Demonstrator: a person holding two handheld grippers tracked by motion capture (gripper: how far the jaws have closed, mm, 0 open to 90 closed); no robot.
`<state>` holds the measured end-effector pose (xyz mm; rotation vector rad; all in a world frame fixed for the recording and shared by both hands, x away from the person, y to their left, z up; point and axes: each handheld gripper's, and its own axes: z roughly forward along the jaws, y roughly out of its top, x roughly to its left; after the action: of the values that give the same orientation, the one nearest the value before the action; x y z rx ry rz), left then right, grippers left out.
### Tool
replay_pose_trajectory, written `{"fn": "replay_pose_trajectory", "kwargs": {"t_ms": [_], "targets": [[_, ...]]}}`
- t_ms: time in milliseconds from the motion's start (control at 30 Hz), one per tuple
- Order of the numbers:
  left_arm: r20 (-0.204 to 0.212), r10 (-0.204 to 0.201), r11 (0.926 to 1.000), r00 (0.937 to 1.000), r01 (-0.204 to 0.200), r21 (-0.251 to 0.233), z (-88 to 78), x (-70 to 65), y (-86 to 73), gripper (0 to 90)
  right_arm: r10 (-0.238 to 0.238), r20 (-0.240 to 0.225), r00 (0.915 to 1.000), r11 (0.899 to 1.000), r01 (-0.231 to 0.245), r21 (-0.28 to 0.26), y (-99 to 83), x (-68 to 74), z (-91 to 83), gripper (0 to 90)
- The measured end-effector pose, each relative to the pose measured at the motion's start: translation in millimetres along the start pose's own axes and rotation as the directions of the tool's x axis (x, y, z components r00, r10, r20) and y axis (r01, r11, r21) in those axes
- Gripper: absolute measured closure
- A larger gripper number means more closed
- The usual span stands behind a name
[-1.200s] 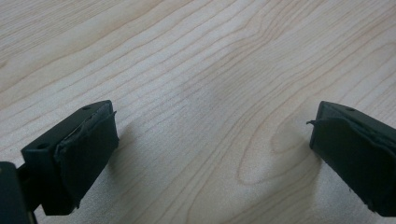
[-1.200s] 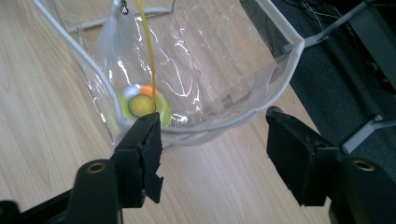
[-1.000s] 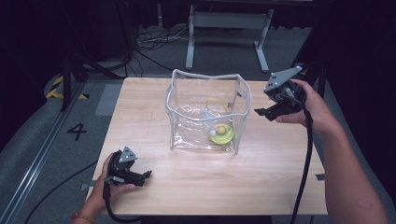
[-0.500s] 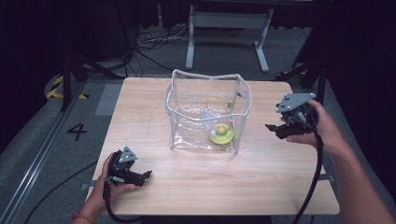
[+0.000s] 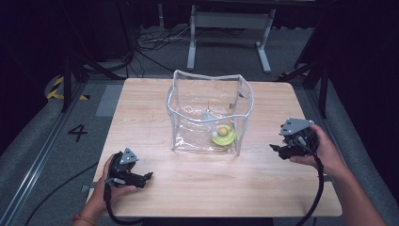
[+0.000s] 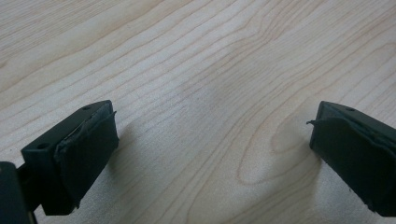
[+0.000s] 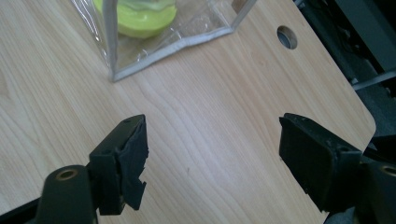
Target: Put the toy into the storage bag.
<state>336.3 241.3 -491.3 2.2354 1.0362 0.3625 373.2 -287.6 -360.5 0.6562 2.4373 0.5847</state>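
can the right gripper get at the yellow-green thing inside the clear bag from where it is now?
Probably not directly: the right gripper, open and empty, sits beside the clear bag, whose wall stands between it and the yellow-green thing. The open top looks free.

A see-through bag stands in the middle of a wooden surface, with a gripper on each side.

The clear bag [image 5: 209, 115] stands upright and open at the top, and a small yellow-green thing [image 5: 223, 135] lies at its bottom, near the right corner. The left gripper [image 5: 147, 176] rests low on the surface [image 5: 141, 117] near the front left corner, well apart from the bag. The right gripper [image 5: 274, 148] is held to the right of the bag, near it but not touching, and its jaws have just been opening with nothing between them. Cables [image 5: 155, 40] lie on the grey floor [image 5: 42, 136] behind.
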Motion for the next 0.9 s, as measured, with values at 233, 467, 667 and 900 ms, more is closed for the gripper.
{"fn": "replay_pose_trajectory", "kwargs": {"t_ms": [233,467,667,900], "targets": [[0.000,0.000,1.0000,1.0000,0.000,0.000,0.0,0.0,0.0,1.3,0.060,-0.020,0.9980,0.998,-0.060,0.025,-32.4,9.8,12.2,25.1],[-0.001,0.002,1.0000,1.0000,-0.002,-0.001,0.1,0.1,0.0,1.3,0.072,-0.007,0.9974,0.996,-0.072,0.046,-61.7,21.6,18.3,23.7],[-0.001,0.001,1.0000,1.0000,-0.001,-0.001,0.1,0.1,0.0,1.3,0.072,-0.006,0.9974,0.997,-0.072,0.036,-78.0,30.7,21.8,22.5],[-0.001,0.001,1.0000,1.0000,-0.001,-0.001,0.1,0.1,0.0,1.3,0.129,-0.011,0.9915,0.992,-0.129,-0.008,-100.4,34.6,25.5,21.4]]}}
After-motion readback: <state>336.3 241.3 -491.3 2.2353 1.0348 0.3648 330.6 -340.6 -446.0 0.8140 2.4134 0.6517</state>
